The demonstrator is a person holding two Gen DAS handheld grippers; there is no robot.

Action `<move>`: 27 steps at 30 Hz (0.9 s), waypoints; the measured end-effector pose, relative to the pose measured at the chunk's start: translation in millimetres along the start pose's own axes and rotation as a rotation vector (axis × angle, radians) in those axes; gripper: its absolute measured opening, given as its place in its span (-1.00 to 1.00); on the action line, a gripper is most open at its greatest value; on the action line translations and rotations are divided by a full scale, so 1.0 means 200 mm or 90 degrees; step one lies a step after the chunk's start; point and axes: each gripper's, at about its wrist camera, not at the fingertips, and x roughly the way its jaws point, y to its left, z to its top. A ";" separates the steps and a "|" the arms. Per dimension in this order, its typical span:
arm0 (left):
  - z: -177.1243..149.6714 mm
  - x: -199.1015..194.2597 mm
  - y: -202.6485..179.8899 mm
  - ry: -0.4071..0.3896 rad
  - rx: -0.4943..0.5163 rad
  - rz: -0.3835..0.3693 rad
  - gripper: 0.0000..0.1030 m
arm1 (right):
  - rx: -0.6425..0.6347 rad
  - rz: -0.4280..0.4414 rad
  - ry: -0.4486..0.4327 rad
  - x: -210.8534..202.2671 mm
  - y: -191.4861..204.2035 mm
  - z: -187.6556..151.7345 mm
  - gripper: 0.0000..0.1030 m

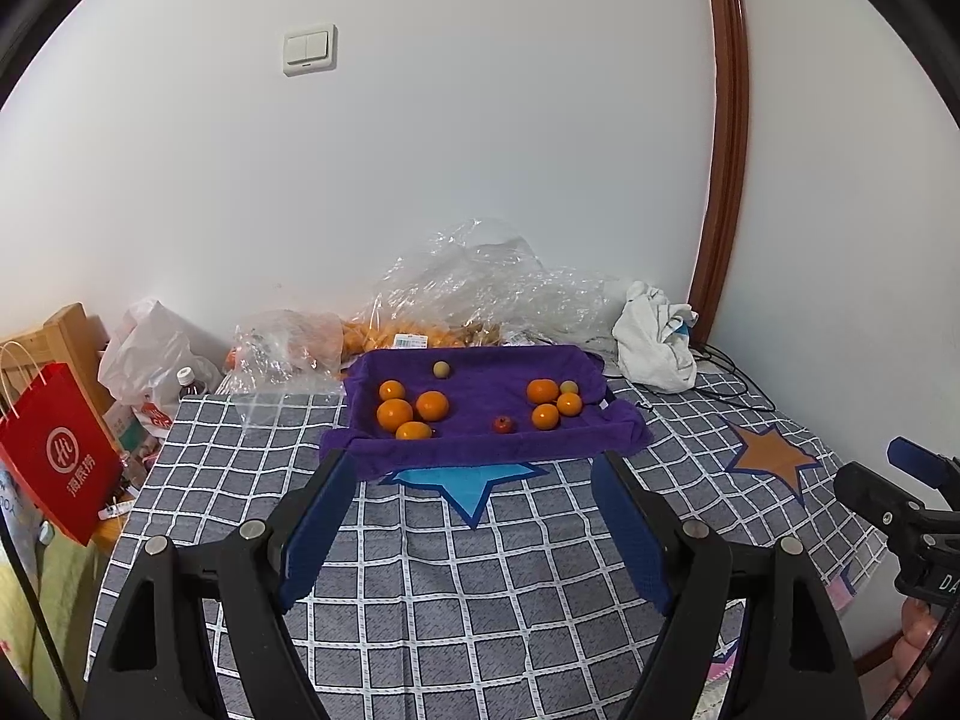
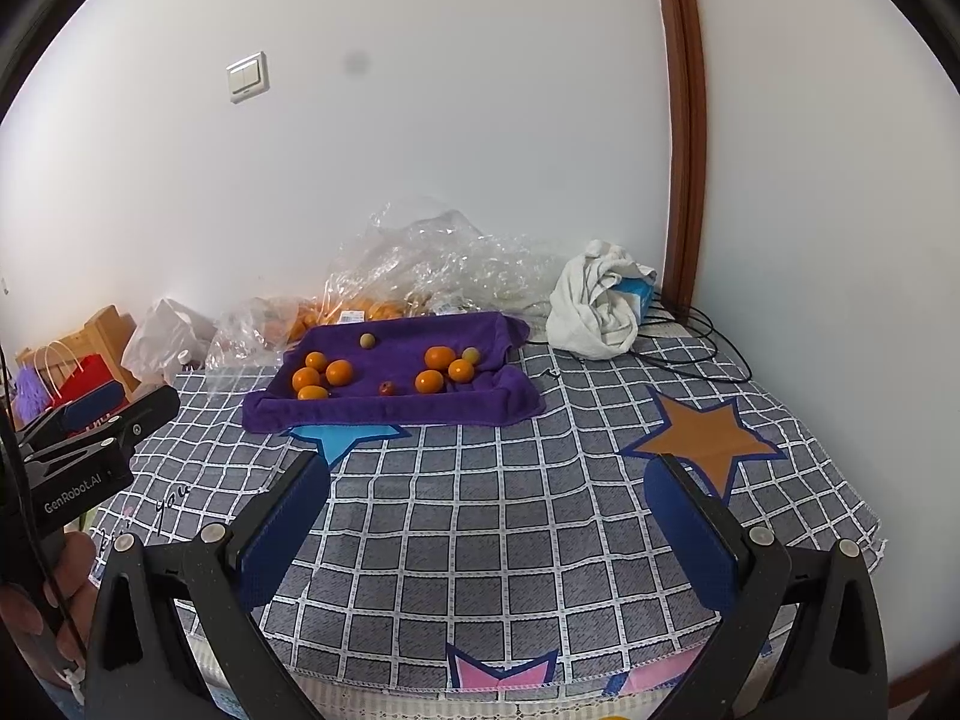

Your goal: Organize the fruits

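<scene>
We hold two grippers over a table with a grey checked cloth [image 1: 480,576] that has stars on it. Our left gripper [image 1: 474,483] has its blue fingers wide apart, and nothing is between them. Our right gripper [image 2: 489,483] is wide apart too, and it holds nothing.

Our landmark is the purple towel tray [image 1: 480,450], a soft purple towel folded up at the edges like a shallow box. Both grippers hang on the near side of it, well apart from it.

The fruits sit inside the purple towel tray. On its left side are four round orange fruits [image 1: 394,413] close together. On its right side are three more orange fruits [image 1: 543,391], and a small yellow-green fruit [image 1: 568,387] is just beside them. Another small yellow-green fruit [image 1: 441,369] sits alone near the back edge. A tiny red fruit [image 1: 503,424] sits near the front edge, between the two orange groups.

Behind the purple towel tray are crinkly clear plastic bags [image 1: 480,276] with more orange fruit inside. To the back right of it is a bunched white cloth [image 1: 654,336].

We think the job is only partly done. The orange ones are in two groups, but the little green ones and the red one are mixed in. We think those need sorting, and maybe the bagged fruit too.
</scene>
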 end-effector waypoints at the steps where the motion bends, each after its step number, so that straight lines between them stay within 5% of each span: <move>1: 0.00 0.00 0.00 -0.001 0.000 0.001 0.54 | 0.001 0.001 0.000 0.00 0.00 0.00 1.00; 19: 0.00 0.02 0.03 -0.004 -0.009 0.008 0.54 | 0.000 0.000 0.001 0.01 0.01 0.00 1.00; 27: 0.01 0.14 0.09 -0.037 -0.024 0.056 0.54 | -0.025 0.009 -0.007 0.08 0.02 0.01 1.00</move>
